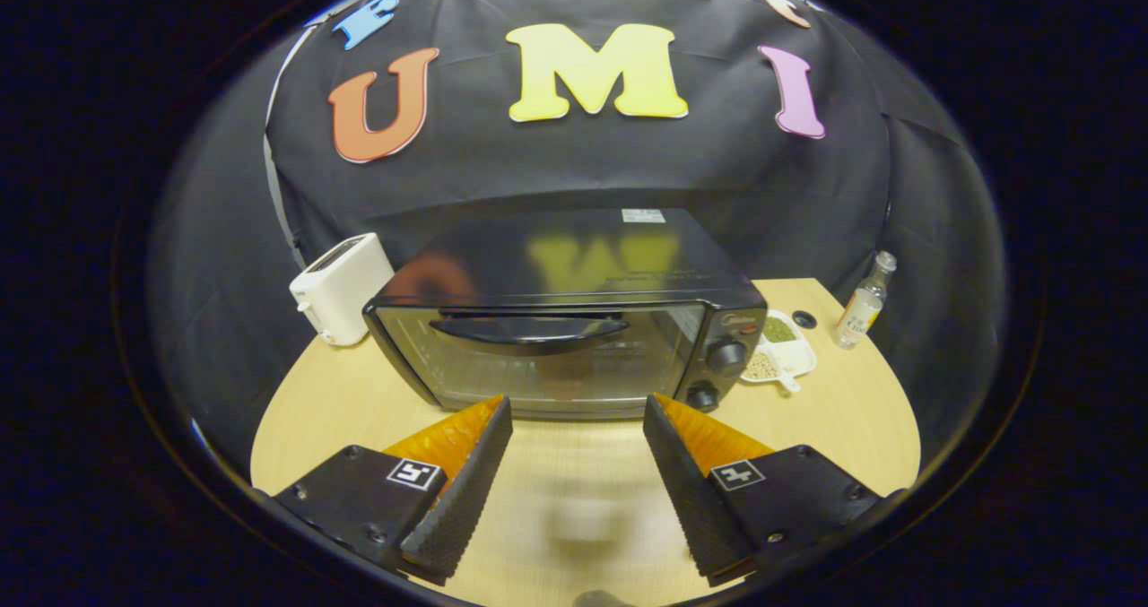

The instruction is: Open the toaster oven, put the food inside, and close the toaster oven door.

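Gripper (578, 410): fingers spread wide, nothing between them, hovering over the table (359, 401) just short of the toaster oven (565, 320). Oven door is shut; its handle (529, 327) runs across the upper part of the glass, directly ahead of the fingers. Food item: can't identify it w/ certainty. There's a pale blurred patch on the table between the fingers, too smeared to name.

Risks from here:
- Handle is a smooth curved bar. If you hook it off-centre w/ one finger, expect a slip and the door snapping back.
- Oven looks light and sits on smooth wood. Pull outward rather than down and the whole unit may slide toward you.
- Door drops forward onto the area under the fingers, so keep that zone free.
- Dish of grains (778, 349) sits just beside the oven's knob side, and a small bottle (864, 302) stands beyond it. A wide swing on that side could knock either.

Surface: round-edged light wood table, matte. A white toaster (341, 289) stands beside the oven's other side. Booth wall is black cloth.
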Demonstrator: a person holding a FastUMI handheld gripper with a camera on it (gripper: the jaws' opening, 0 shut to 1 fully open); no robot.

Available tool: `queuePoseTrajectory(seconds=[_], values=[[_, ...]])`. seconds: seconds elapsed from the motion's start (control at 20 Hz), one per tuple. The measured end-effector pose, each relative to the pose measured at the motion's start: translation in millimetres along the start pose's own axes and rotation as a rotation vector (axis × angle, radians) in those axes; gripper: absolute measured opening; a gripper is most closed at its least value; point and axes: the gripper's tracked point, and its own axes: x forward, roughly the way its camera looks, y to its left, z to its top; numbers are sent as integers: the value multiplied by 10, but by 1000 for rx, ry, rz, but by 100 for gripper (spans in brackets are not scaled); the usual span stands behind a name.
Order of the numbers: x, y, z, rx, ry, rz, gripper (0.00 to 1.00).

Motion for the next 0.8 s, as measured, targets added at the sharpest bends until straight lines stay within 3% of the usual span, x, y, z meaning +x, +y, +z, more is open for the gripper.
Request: queuePoseTrajectory(seconds=[0.4,0.8], values=[[-711,-563,207,-29,-108,-48,95],[-2093,-1465,996,-33,-378,-88,95]])
